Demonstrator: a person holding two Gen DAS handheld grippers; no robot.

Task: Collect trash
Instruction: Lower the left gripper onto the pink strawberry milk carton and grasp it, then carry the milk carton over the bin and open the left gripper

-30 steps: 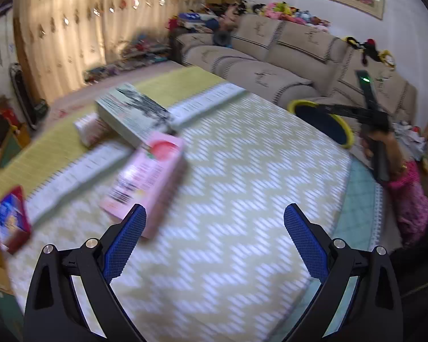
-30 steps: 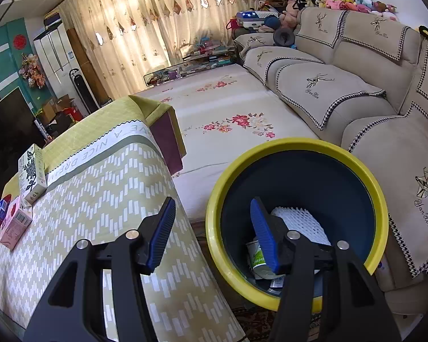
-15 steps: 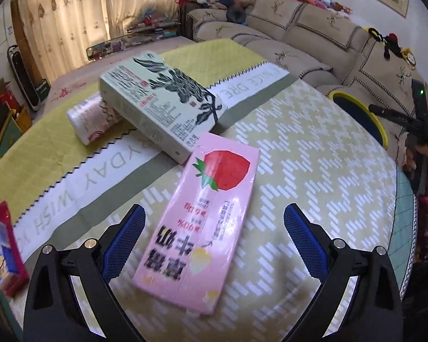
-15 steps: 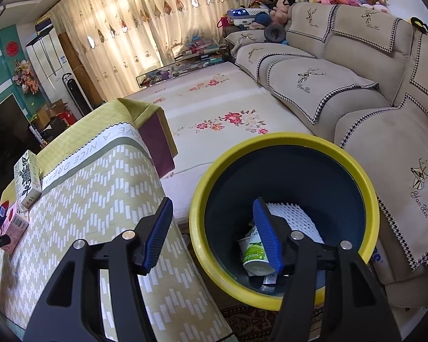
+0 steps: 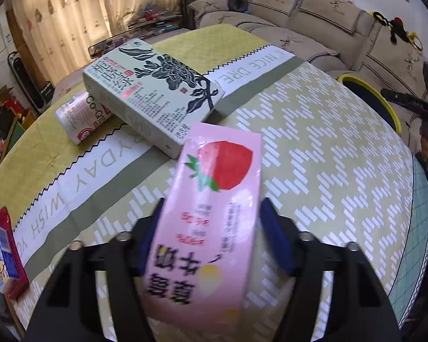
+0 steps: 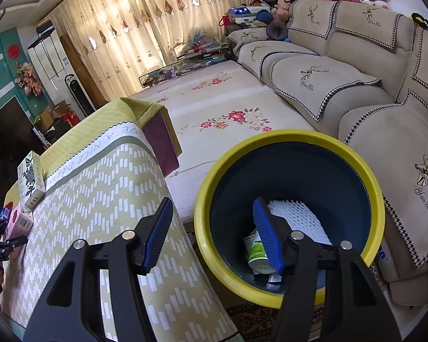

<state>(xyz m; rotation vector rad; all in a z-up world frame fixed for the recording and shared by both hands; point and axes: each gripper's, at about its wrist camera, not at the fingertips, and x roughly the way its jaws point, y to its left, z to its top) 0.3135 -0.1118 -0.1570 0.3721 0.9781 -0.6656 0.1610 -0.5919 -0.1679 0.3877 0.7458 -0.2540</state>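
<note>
Left tool descended, closing around pink carton.

Two wrist cameras, each looking forward and down along its own fingers
Left view sits close over the table, facing the sofa; right view hangs beside the table edge above the bin. Both share the table, green-white box and sofa
</note>
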